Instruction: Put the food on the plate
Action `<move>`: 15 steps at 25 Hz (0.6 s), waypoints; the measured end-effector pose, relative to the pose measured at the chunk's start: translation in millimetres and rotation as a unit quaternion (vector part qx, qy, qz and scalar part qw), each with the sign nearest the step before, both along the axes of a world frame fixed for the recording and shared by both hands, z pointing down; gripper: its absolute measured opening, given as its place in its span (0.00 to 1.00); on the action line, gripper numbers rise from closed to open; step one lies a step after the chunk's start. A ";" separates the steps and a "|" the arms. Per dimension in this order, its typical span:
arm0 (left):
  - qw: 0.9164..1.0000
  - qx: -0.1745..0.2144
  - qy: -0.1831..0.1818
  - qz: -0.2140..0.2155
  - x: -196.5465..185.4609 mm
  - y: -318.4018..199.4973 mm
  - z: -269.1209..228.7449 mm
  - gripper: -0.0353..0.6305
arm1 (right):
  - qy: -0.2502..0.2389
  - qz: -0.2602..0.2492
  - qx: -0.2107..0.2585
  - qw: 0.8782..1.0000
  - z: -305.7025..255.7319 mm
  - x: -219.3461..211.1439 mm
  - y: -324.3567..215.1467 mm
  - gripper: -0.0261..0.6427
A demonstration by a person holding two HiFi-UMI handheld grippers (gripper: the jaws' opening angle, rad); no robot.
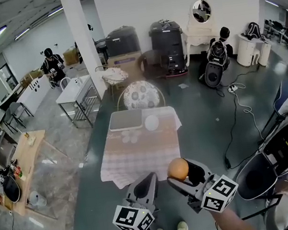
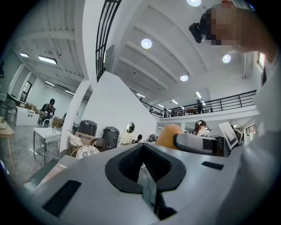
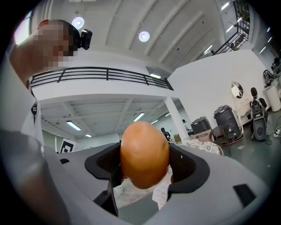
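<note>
A grey tray (image 1: 125,120) lies at the far left corner of the table (image 1: 139,157), on its checked cloth. Nearer the person, the left gripper (image 1: 149,180) is held level by the table's near edge. Its jaws are brought together, with only a thin seam between the black pads and nothing caught in them. Just right of the tray, the white plate (image 1: 151,122) sits on the cloth at the far side. Further right and much nearer, the food (image 1: 177,169) (a smooth, orange-brown, egg-shaped piece) is up in the air. In the head view it appears over the table's near right corner, well apart from the plate. The right gripper (image 1: 185,172) holds it. Its jaws stand wide, one pad pressing on each side of the food, which bulges out above and below them. The two grippers are side by side and close together, the right one slightly ahead.
</note>
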State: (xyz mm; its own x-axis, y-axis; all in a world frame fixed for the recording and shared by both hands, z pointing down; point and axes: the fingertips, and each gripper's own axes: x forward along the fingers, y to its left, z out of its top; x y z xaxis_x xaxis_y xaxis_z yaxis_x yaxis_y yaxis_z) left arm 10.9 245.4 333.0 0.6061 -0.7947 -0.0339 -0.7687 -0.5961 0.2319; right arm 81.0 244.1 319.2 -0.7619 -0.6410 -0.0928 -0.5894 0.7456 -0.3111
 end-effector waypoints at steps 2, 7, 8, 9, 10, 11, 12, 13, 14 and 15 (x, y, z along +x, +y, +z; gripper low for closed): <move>1.000 0.005 0.008 0.017 5.5 0.9 -1.3 0.05 | -0.009 0.002 -0.003 1.000 1.1 6.8 -1.6 0.51; 0.997 -0.004 0.056 0.058 17.7 3.0 -2.4 0.05 | -0.036 -0.011 -0.009 0.999 2.7 22.0 -2.9 0.51; 0.996 -0.003 0.059 0.062 19.4 4.0 -3.4 0.05 | -0.038 -0.014 -0.009 0.999 2.6 24.1 -2.7 0.51; 0.996 -0.002 0.061 0.065 20.8 4.7 -4.8 0.05 | -0.040 -0.017 -0.010 0.999 2.5 25.9 -2.9 0.51; 0.996 -0.004 0.062 0.067 22.0 4.9 -5.5 0.05 | -0.043 -0.019 -0.011 0.999 2.4 27.2 -3.7 0.51; 0.996 -0.010 0.062 0.068 22.5 4.4 -5.1 0.05 | -0.046 -0.021 -0.013 0.999 2.1 27.6 -4.8 0.51; 0.996 -0.018 0.062 0.067 22.4 3.5 -3.6 0.05 | -0.048 -0.023 -0.015 0.998 1.8 27.1 -5.6 0.51; 0.996 -0.026 0.062 0.066 21.5 2.3 -1.9 0.05 | -0.049 -0.025 -0.015 0.998 1.5 25.9 -5.8 0.51; 0.996 -0.028 0.064 0.062 19.8 0.8 -0.7 0.05 | -0.047 -0.026 -0.015 0.998 1.4 24.3 -5.8 0.51; 0.996 -0.026 0.065 0.058 18.1 -1.1 -0.1 0.05 | -0.045 -0.027 -0.014 0.999 1.5 23.0 -6.4 0.51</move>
State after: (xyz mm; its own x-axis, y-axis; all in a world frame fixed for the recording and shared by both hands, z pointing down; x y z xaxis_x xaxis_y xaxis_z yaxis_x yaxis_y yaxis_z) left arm 29.0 244.3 332.8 0.6868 -0.7225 -0.0791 -0.6567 -0.6635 0.3585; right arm 103.9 237.7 320.6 -0.7848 -0.6028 -0.1441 -0.5176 0.7654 -0.3825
